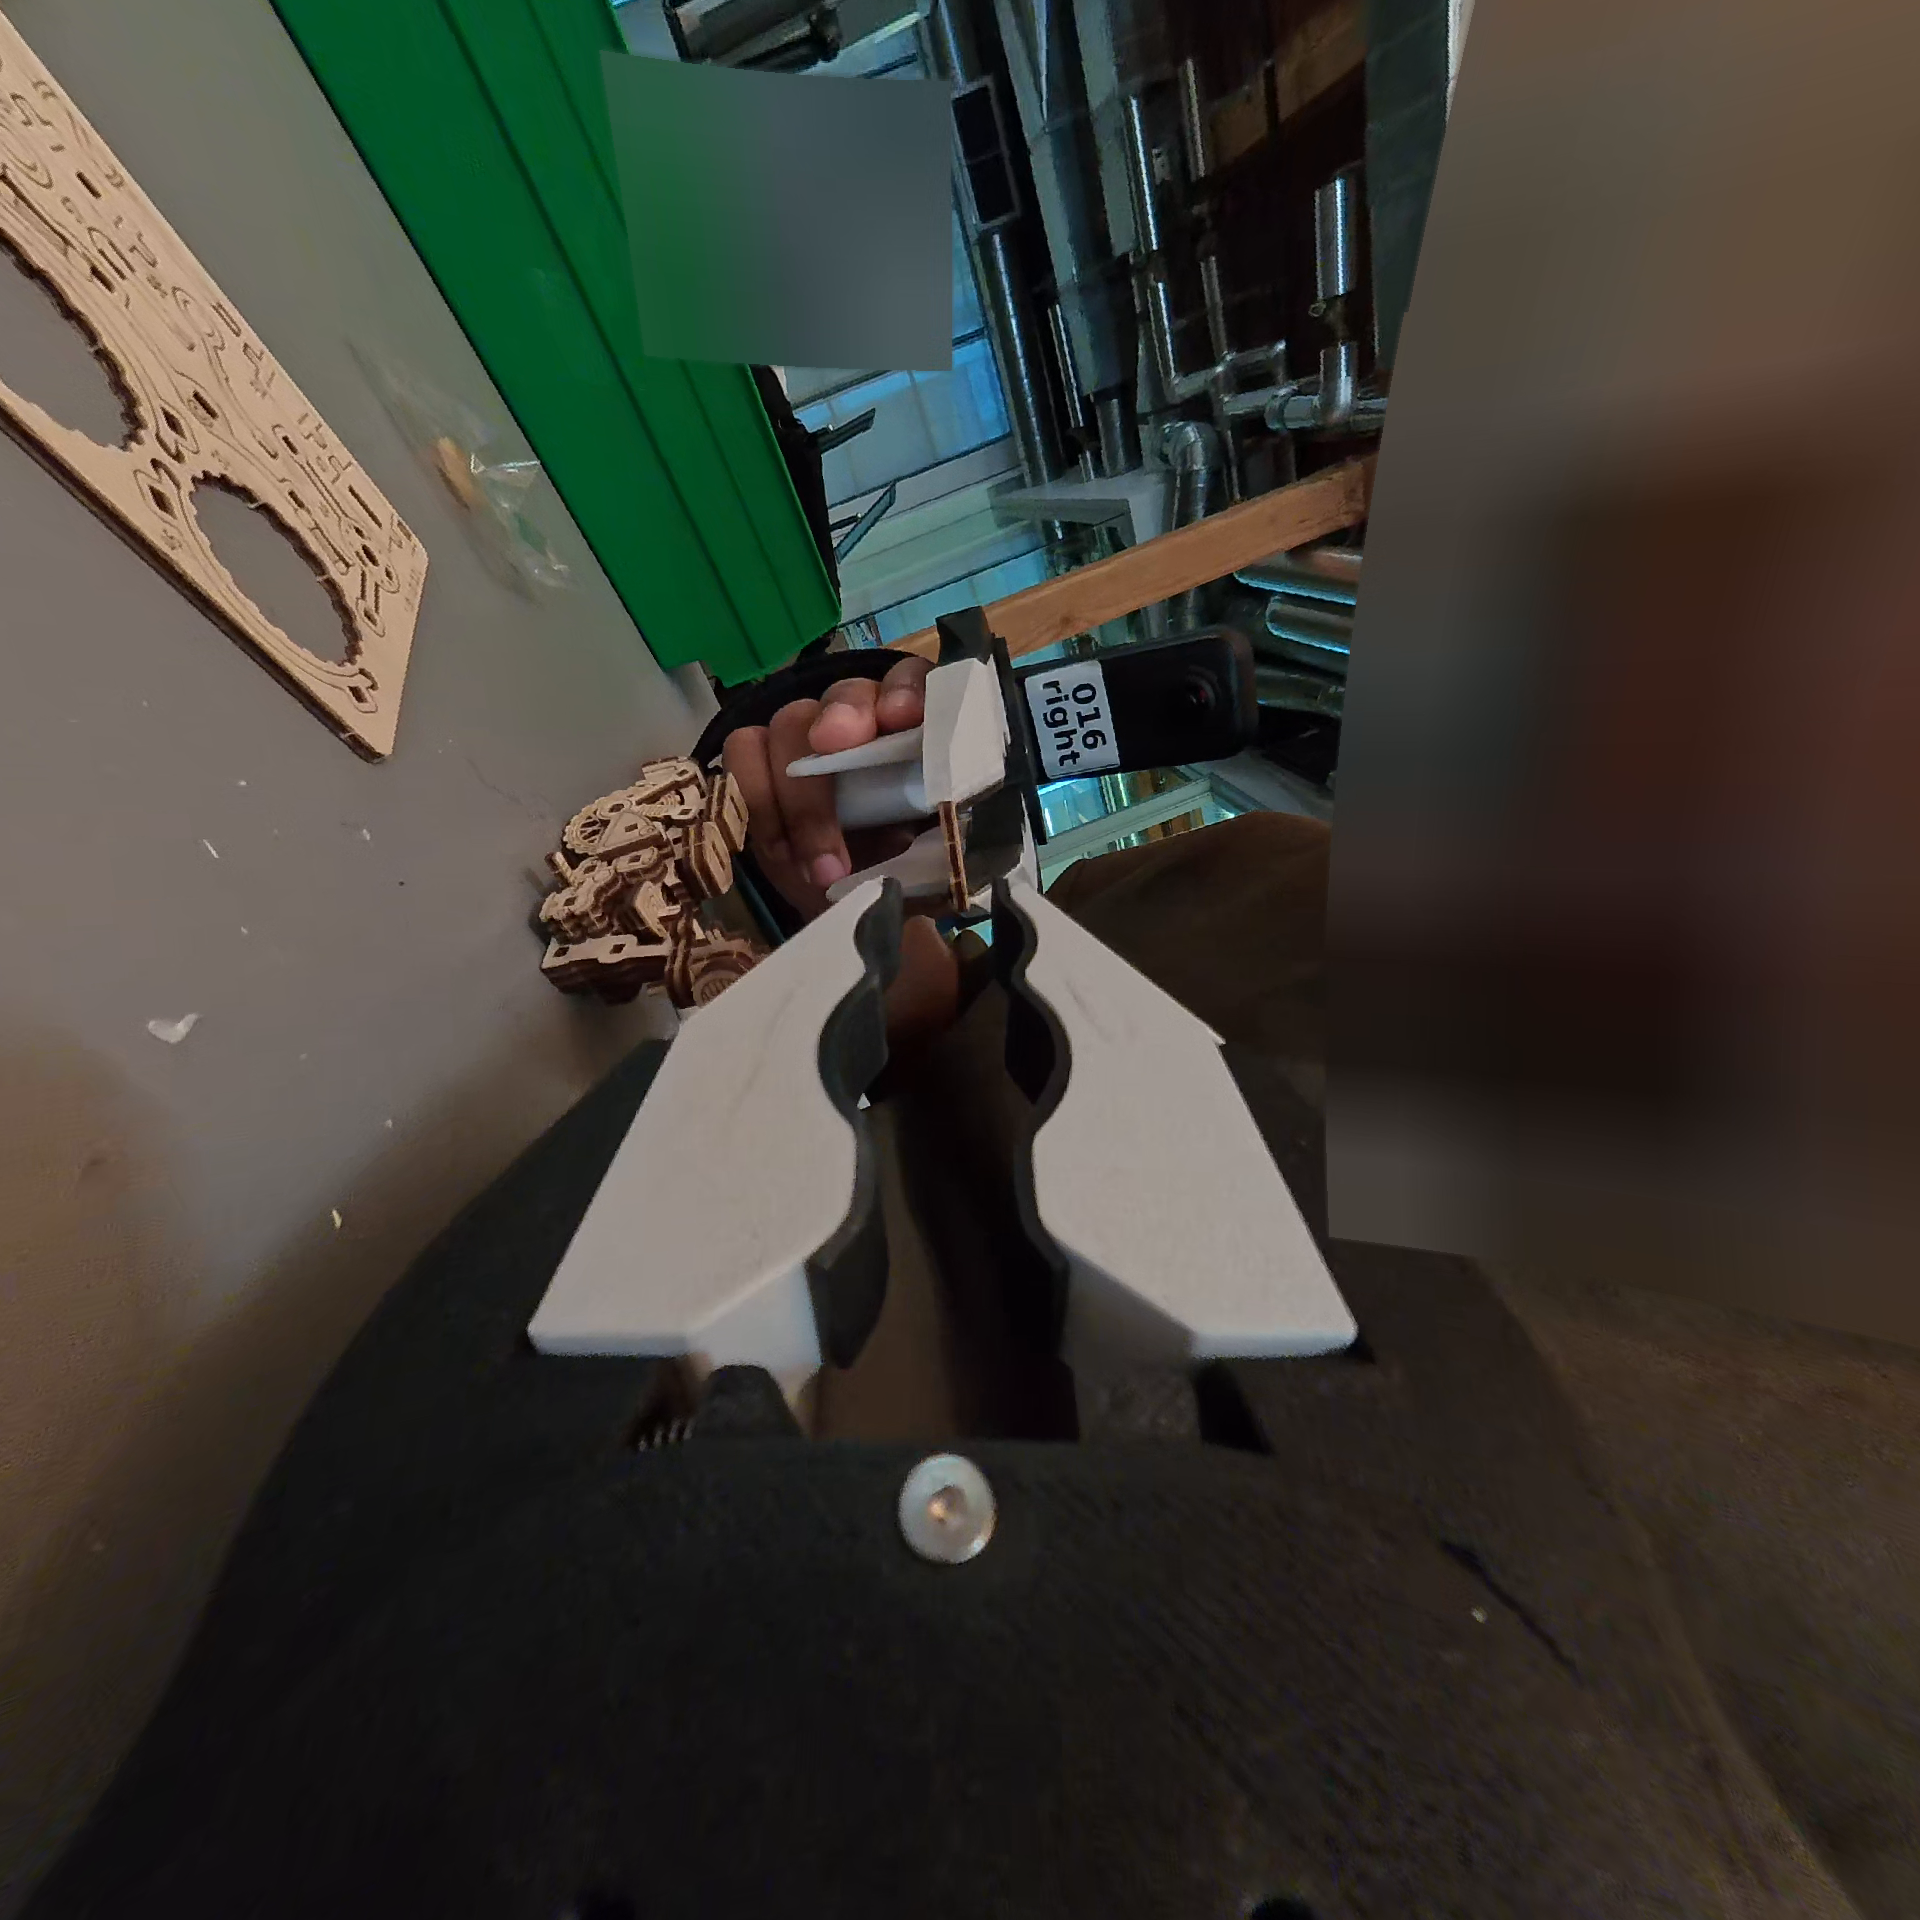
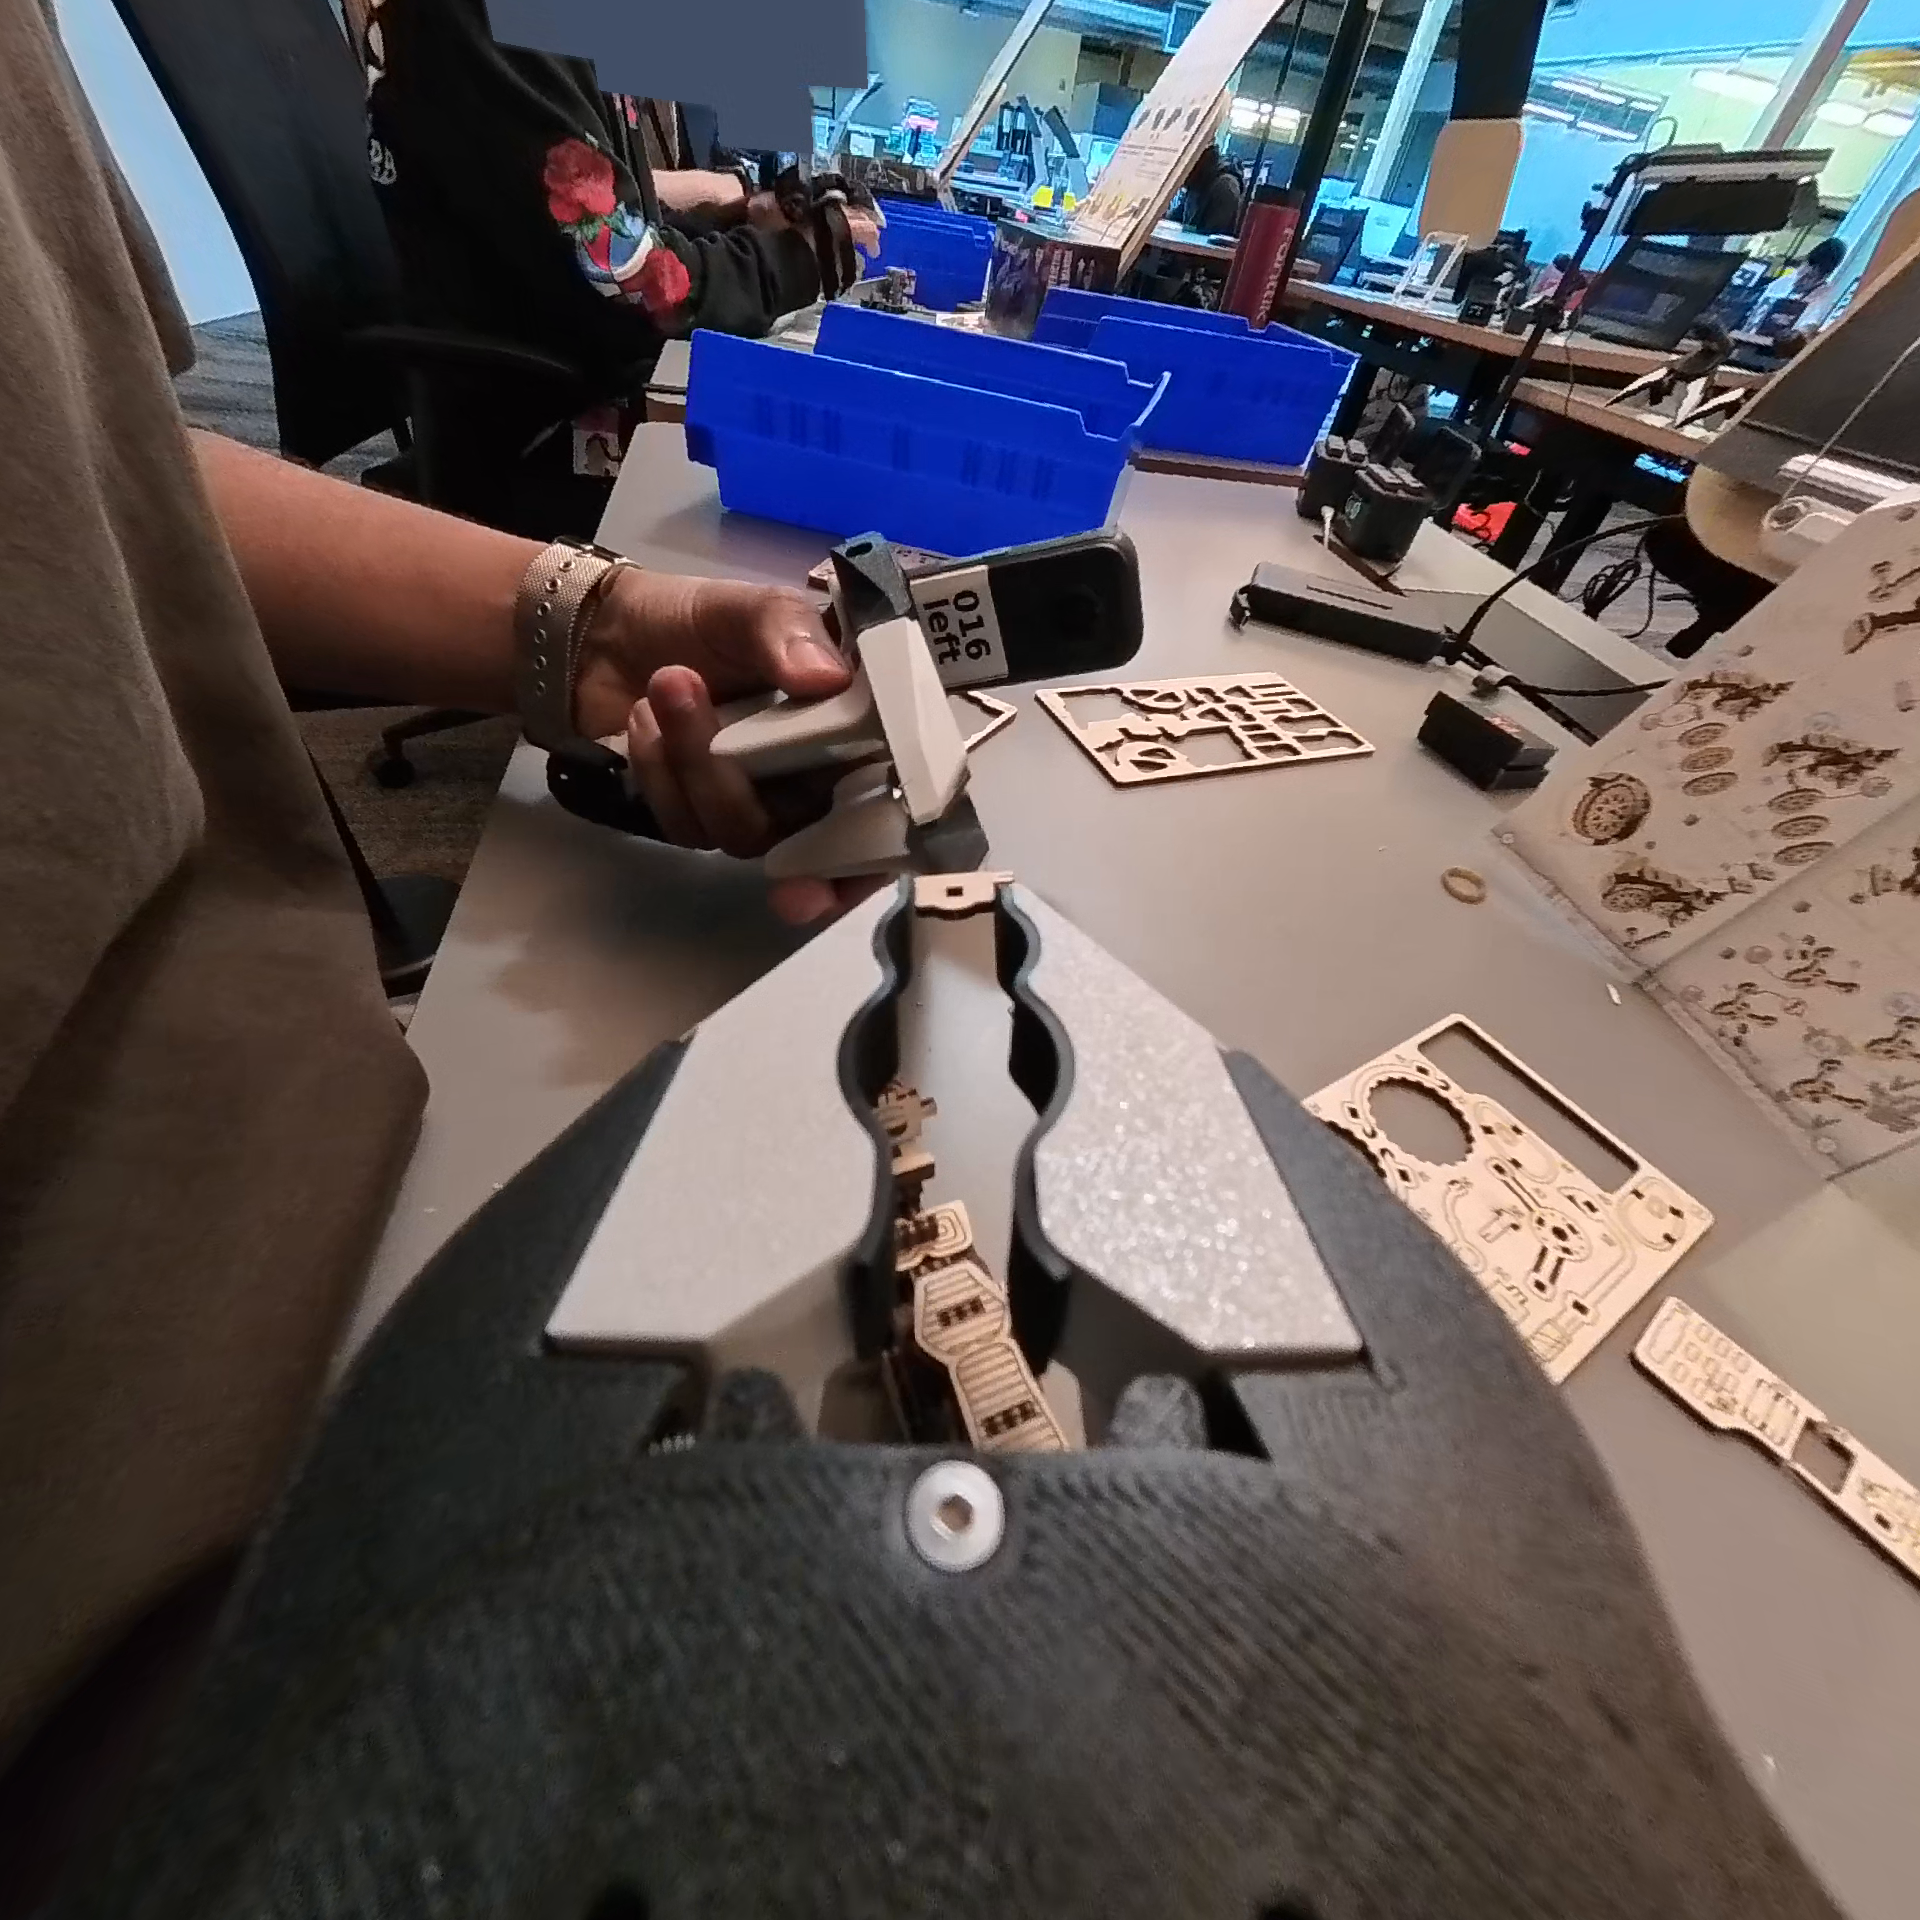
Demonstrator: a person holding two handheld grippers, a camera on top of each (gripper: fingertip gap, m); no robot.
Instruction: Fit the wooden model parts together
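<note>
My right gripper [image 2: 954, 902] is shut on a small flat wooden part [image 2: 956, 890] with a square hole, pinched at the fingertips above the grey table [image 2: 1195, 914]. In the left wrist view the part [image 1: 954, 852] shows edge-on in the right gripper [image 1: 971, 831]. My left gripper [image 1: 943, 906] has its jaws apart with nothing between them, its tips just short of that part. It also shows in the right wrist view [image 2: 940, 842], just beyond the part. A partly built wooden model [image 1: 644, 894] lies on the table behind. More wooden pieces [image 2: 956, 1299] show below, through my right jaws.
Punched wooden sheets lie on the table [image 2: 1205, 727] [image 2: 1507, 1174] [image 2: 1787, 1413] [image 1: 187, 416]. Printed instruction sheets [image 2: 1766, 831] stand at the right. Blue bins [image 2: 914, 436] are at the back, a green bin [image 1: 582, 364] and a plastic bag [image 1: 499, 488] behind the model. A small ring [image 2: 1463, 883] lies loose. Only a small space, under 4 cm, lies between the two pairs of fingers.
</note>
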